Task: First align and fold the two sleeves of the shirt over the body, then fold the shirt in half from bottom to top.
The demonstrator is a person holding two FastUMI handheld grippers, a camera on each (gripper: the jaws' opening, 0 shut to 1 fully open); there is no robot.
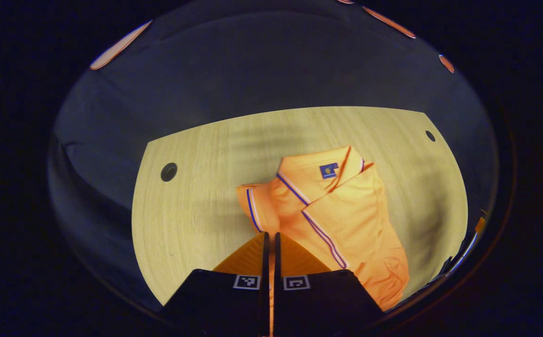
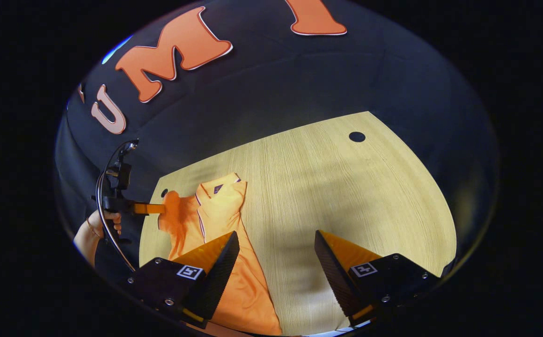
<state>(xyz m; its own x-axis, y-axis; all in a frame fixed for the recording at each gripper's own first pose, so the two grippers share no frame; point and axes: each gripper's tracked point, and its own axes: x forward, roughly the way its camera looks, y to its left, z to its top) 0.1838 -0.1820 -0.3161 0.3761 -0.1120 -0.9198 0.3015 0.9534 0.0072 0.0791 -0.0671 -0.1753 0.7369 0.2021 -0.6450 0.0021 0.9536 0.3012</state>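
Note:
An orange shirt [image 1: 346,210] with blue-and-white trim lies on the wooden table [image 1: 196,187], collar away from me. One side is folded over the body along a striped edge. In the left gripper view my left gripper [image 1: 271,235] is shut, with the cuff of the other sleeve [image 1: 255,206] pinched at its tips. The right gripper view shows the left gripper [image 2: 161,208] at the far left holding that sleeve [image 2: 173,210] slightly raised. My right gripper [image 2: 276,234] stands open low over the table, its left finger above the shirt [image 2: 248,290] and nothing between the fingers.
A person's hand [image 2: 93,234] holds the left gripper beyond the table's left edge. Round holes [image 1: 169,172] [image 2: 357,136] sit near the table's far corners. Bare wood [image 2: 346,187] stretches to the right of the shirt. The dark booth wall rises behind.

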